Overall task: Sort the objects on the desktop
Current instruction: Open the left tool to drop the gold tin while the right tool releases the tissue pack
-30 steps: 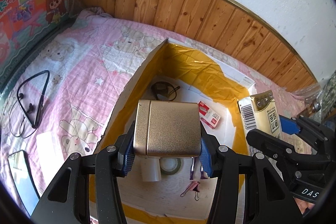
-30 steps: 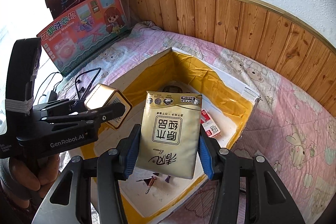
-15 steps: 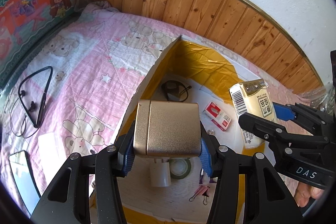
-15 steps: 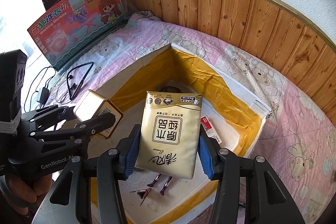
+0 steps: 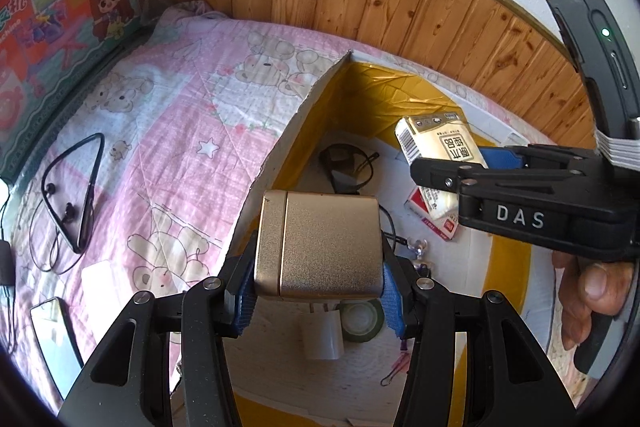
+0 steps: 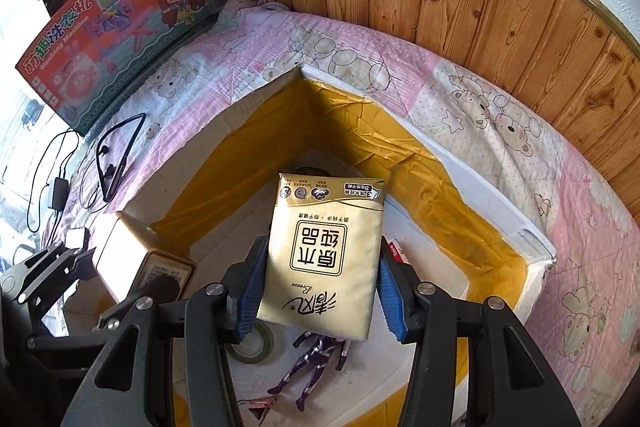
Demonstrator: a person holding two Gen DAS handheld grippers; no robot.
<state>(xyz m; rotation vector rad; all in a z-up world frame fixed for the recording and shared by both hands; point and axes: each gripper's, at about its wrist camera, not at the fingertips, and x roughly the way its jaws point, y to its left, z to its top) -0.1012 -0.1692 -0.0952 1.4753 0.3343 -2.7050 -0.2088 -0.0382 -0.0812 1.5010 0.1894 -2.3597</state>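
Note:
My left gripper [image 5: 318, 291] is shut on a gold metal box [image 5: 320, 247] and holds it above the open white box with yellow tape [image 5: 408, 103]. My right gripper [image 6: 320, 291] is shut on a gold tissue pack [image 6: 326, 255] and holds it over the same box [image 6: 448, 187]. The tissue pack [image 5: 436, 147] and right gripper show at the right of the left wrist view. The gold box [image 6: 136, 255] and left gripper show at the lower left of the right wrist view.
Inside the box lie a tape roll [image 5: 360, 319], a white charger [image 5: 324, 335], a red-white pack [image 5: 436, 219], a black cable [image 5: 344, 167], clips and a purple figure [image 6: 316, 359]. On the pink blanket lie neckband earphones [image 5: 76, 195] and a phone [image 5: 56, 343]. A toy carton [image 6: 108, 23] leans at the left.
Both grippers have moved forward and lower over the box with their loads. The right gripper has come closer to the left one.

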